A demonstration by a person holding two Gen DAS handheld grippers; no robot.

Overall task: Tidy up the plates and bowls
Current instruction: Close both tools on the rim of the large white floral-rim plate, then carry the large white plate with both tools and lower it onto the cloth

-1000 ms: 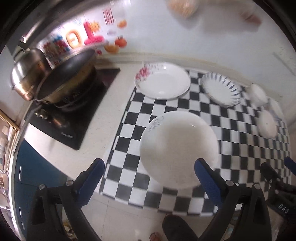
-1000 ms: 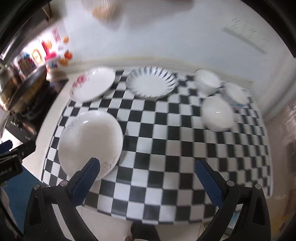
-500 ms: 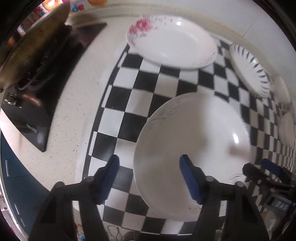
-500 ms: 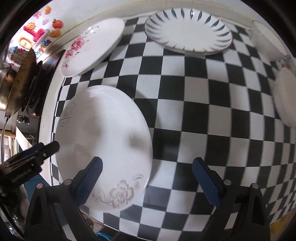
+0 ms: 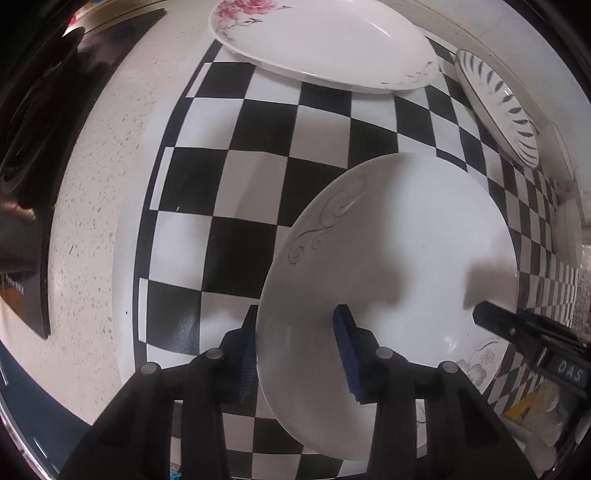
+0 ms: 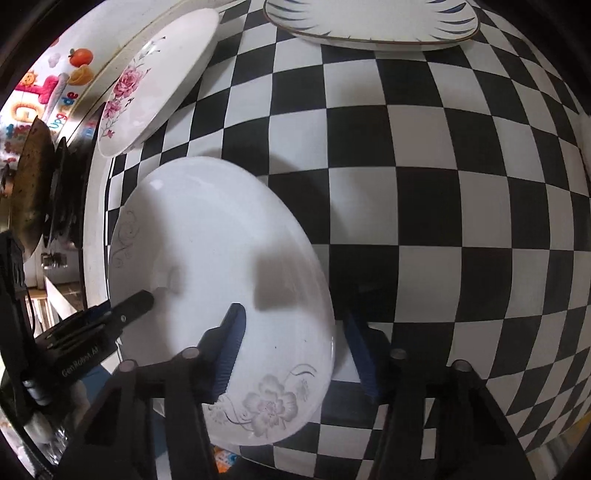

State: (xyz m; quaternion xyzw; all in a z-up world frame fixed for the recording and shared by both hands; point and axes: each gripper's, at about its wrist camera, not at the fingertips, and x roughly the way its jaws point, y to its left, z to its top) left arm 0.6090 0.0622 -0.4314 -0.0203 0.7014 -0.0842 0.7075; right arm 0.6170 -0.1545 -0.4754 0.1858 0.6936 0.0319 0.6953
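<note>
Item: large white plate (image 5: pixel 399 251) at the surface's (image 5: pixel 92 192) near edge, your left tongs (image 5: pixel 295 350) and right tongs (image 6: pixel 291 347) each astride its rim, grip unconfirmed; nothing stacked, floral plate (image 5: pixel 325 40), blue-leaf plate (image 6: pixel 373 22) pending.

left wrist: close, looking down | right wrist: same | shared: white plate (image 5: pixel 399 236) (image 6: pixel 221 251)
</note>
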